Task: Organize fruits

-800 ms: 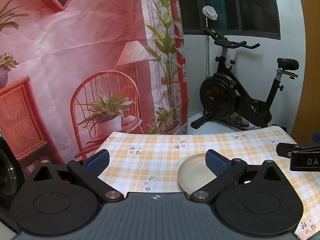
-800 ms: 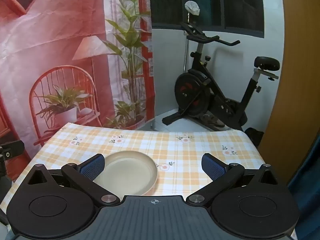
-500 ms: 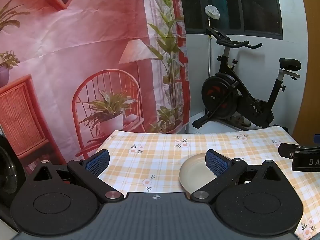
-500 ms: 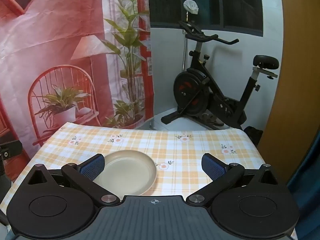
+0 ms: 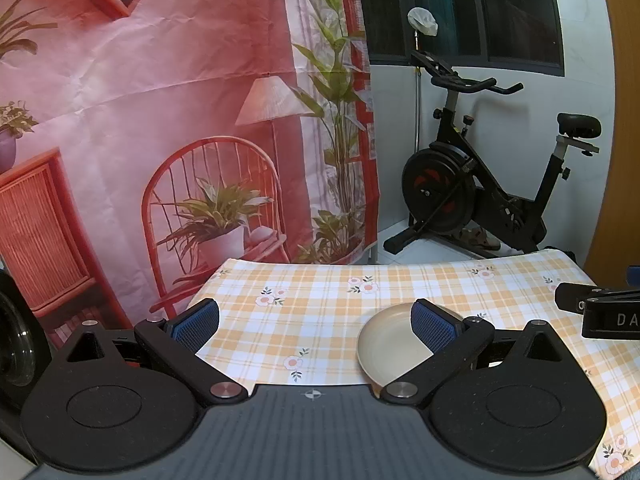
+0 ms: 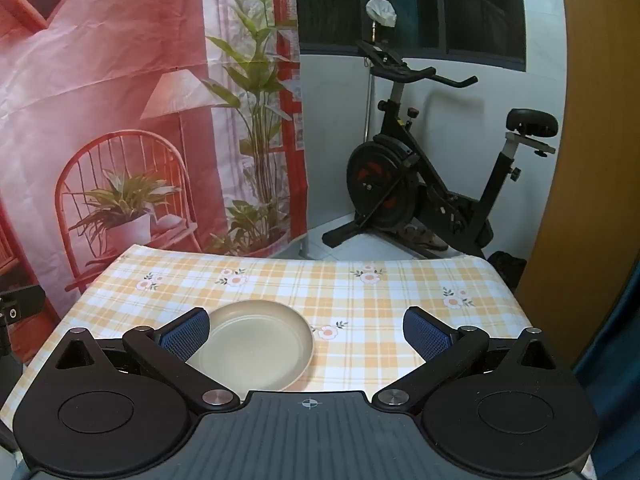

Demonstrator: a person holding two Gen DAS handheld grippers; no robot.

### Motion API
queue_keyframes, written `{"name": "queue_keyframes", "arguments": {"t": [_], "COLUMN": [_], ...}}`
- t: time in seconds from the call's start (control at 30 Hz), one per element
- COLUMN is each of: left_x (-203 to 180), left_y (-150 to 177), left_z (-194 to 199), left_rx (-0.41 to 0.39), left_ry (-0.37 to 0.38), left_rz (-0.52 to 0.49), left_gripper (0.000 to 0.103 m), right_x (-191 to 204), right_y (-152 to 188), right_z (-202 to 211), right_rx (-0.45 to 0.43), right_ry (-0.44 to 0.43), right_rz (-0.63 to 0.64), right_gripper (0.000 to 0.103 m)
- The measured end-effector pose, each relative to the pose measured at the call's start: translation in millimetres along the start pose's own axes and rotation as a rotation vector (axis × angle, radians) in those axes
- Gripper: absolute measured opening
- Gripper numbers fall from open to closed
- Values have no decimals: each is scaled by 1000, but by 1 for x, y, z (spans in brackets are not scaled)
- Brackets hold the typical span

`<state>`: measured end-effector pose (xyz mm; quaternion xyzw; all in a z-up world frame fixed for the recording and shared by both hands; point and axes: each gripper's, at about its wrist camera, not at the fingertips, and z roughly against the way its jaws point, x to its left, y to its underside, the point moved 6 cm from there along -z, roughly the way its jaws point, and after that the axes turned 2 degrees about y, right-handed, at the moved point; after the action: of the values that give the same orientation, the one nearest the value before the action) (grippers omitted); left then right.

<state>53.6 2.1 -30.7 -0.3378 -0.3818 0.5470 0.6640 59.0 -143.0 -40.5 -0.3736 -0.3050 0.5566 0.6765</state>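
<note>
A beige round plate (image 6: 256, 344) lies empty on the checked tablecloth (image 6: 360, 292); it also shows in the left wrist view (image 5: 384, 344), partly behind my left gripper's right finger. No fruit is in view. My left gripper (image 5: 314, 322) is open and empty, above the table's near left part. My right gripper (image 6: 306, 334) is open and empty, with the plate just beyond its left finger. A part of the right gripper (image 5: 600, 312) shows at the right edge of the left wrist view.
An exercise bike (image 6: 432, 184) stands on the floor behind the table. A pink printed backdrop (image 5: 160, 120) hangs at the back left. A wooden panel (image 6: 592, 160) borders the right side. The table's far edge (image 6: 304, 258) runs across mid-view.
Both grippers have shifted slightly; the plate sits a touch further right in both views. Both stay open.
</note>
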Motion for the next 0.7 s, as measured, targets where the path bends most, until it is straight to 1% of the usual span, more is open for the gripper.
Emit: {"name": "queue_keyframes", "arguments": {"t": [0.7], "left_x": [0], "left_y": [1], "left_z": [-3], "left_rx": [8], "left_ry": [6], "left_rz": [5], "left_gripper": [103], "right_x": [0], "right_y": [1], "right_z": [-2], "right_rx": [2], "right_ry": [2], "right_rz": [0], "right_gripper": [103]}}
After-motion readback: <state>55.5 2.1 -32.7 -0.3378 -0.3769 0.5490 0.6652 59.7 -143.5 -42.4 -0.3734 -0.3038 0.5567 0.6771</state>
